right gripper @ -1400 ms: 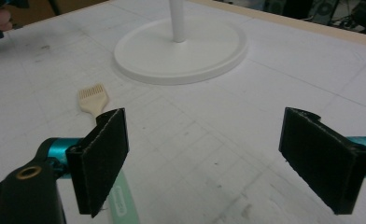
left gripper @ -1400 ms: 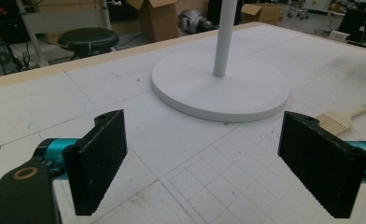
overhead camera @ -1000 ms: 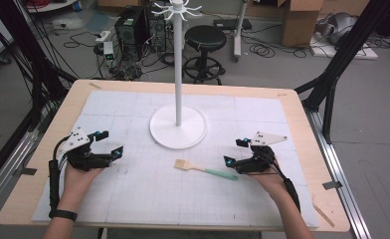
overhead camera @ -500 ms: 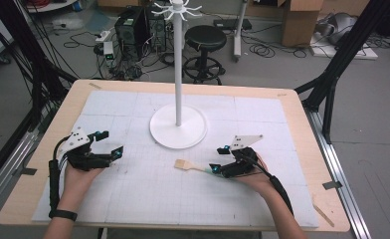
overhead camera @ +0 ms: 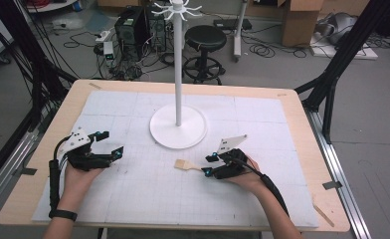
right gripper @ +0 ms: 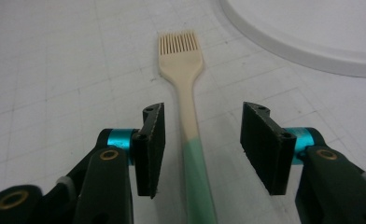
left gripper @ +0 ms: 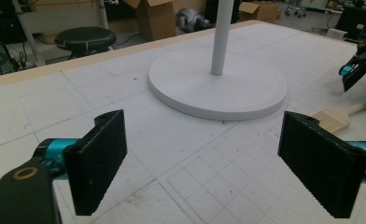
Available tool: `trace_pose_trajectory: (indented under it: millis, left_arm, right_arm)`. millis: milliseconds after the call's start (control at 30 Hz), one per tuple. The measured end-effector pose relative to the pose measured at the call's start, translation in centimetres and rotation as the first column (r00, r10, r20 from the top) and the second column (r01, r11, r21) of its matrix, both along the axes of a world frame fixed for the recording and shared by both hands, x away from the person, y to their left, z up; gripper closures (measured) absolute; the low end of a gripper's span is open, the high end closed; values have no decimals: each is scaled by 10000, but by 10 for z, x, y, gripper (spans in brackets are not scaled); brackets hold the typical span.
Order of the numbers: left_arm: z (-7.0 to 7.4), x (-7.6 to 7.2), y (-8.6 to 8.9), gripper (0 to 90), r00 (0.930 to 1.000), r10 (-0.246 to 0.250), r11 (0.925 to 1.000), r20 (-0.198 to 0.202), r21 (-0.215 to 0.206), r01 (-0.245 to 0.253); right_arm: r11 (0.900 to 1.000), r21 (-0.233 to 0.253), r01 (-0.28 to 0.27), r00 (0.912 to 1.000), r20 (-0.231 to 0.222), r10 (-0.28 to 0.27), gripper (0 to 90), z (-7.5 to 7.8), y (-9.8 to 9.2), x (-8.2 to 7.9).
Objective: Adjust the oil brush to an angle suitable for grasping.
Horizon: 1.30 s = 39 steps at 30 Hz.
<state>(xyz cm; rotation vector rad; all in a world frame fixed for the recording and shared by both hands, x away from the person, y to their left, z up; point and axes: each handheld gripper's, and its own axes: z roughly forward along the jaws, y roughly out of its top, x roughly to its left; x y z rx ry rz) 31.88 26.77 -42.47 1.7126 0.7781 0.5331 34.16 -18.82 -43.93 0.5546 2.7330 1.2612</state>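
Right gripper (overhead camera: 208,166) sits low over the counter, jaws spread, straddling the handle of the brush (right gripper: 190,126); neither jaw touches it in the right gripper view. The brush lies flat on the white gridded mat (overhead camera: 148,199), toward the counter's near edge, a little right of centre. Its cream bristle head points away from the gripper toward the left side, and its green handle end runs back between the jaws. One brush, cream at the head half, green at the tail half.

Left gripper (overhead camera: 111,144) rests near the counter's left edge, jaws wide apart, nothing between them. It is well apart from the brush. In the left gripper view the brush head (left gripper: 331,119) shows just past the right jaw, with the other gripper farther off at the right edge.

One white stand (overhead camera: 178,124) has a round base with a thin upright pole, toward the far middle of the counter. Its base rim is near the brush head, not touching. Hooks at the pole top. Nothing lies between the right gripper and the brush.

Beyond the far edge, on the floor: one black stool (overhead camera: 205,37), a computer tower (overhead camera: 131,25), cables, cardboard boxes (overhead camera: 302,20). No readable writing anywhere.
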Motion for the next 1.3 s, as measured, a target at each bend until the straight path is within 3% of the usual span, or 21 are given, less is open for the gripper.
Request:
trace_pose_trajectory:
  millis: [200, 267, 400, 500, 833, 1000, 1300]
  left_arm:
    - [0, 0, 0, 162, 10000, 4, 10000, 10, 5, -4]
    - [0, 0, 0, 162, 10000, 1, 10000, 11, 30, -1]
    - [0, 0, 1, 162, 10000, 27, 10000, -22, 62, -26]
    - [0, 0, 0, 162, 10000, 12, 10000, -7, 81, -12]
    - [-1, 0, -1, 162, 10000, -4, 10000, 0, 69, 4]
    - [0, 0, 1, 162, 10000, -7, 10000, 5, 3, 7]
    - [6, -3, 8, 162, 9997, 73, 9994, 223, -332, -66]
  right_arm:
    - [9982, -542, -241, 9997, 45, 244, 624, -4, 5, 1]
    - [9982, -559, -231, 9997, 61, 235, 642, -4, 5, 1]
    - [9951, -836, -532, 9977, 374, 565, 761, -3, 6, -2]
    - [9951, -787, -603, 9976, 281, 627, 805, -3, 7, -3]
    - [9947, -745, -702, 9972, 207, 719, 823, -2, 6, -1]
    - [9952, -392, -896, 9954, 291, 908, 824, 6, 7, -2]
    - [9790, -250, -2021, 9771, 634, 2033, 824, 38, 42, -1]
